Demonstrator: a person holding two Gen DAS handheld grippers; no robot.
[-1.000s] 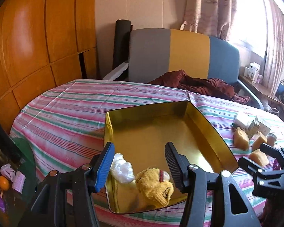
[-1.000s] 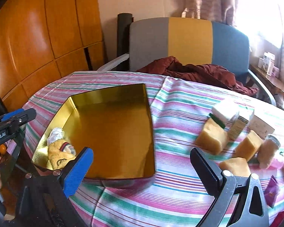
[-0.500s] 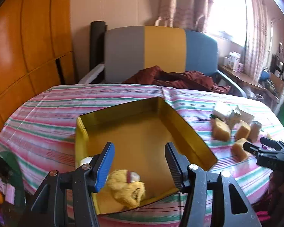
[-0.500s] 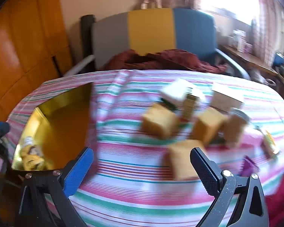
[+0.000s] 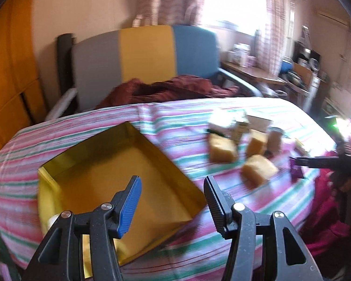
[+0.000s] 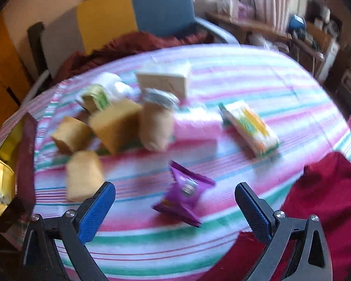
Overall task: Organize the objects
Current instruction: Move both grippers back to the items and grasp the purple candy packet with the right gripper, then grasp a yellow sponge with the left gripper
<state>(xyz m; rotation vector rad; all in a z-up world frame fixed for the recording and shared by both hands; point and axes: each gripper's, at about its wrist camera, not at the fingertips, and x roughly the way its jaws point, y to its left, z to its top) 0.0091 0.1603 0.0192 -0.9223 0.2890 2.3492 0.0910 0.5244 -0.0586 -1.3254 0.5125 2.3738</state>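
Jaws of both the left gripper [image 5: 172,195] and right gripper [image 6: 175,207] stand released and empty, the right above the purple packet [image 6: 183,201] on the bench, probably bound for the gold tin [image 5: 119,164].

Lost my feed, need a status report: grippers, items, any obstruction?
Left gripper open, empty, over gold tin tray. Right gripper open, empty, nearest purple snack packet. Nothing between.
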